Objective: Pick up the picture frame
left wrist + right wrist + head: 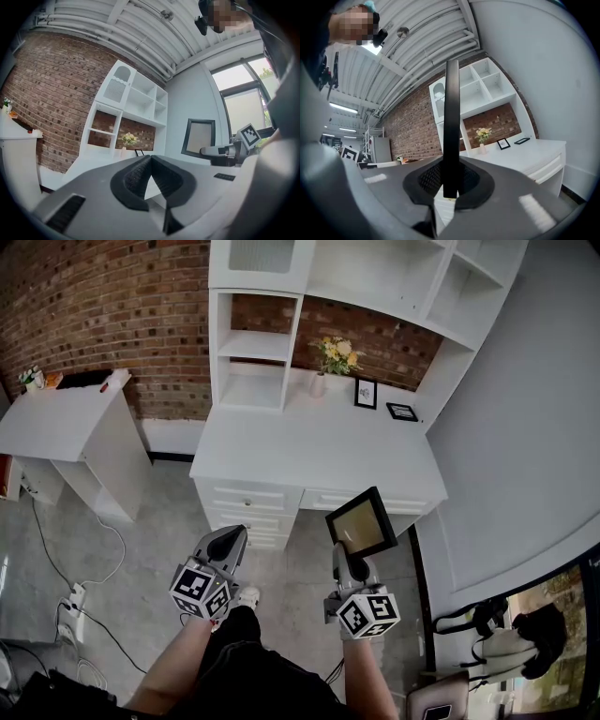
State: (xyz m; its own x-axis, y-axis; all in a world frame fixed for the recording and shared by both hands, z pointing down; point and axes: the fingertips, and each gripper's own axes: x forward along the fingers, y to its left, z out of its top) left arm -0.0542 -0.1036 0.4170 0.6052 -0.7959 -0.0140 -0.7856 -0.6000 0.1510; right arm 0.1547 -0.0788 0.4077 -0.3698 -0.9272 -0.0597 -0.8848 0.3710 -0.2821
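Note:
A black picture frame with a tan panel is held upright in the air, in front of the white desk. My right gripper is shut on its lower edge. In the right gripper view the frame stands edge-on between the two pads, rising straight out of my right gripper. My left gripper hangs beside it on the left with its jaws closed together on nothing. The left gripper view has my left gripper with pads meeting at the tips, and the held frame off to the right.
At the back of the desk stand a vase of yellow flowers, a small upright frame and a small flat frame. White shelves rise above. A low white table stands at left; a power strip and cables lie on the floor.

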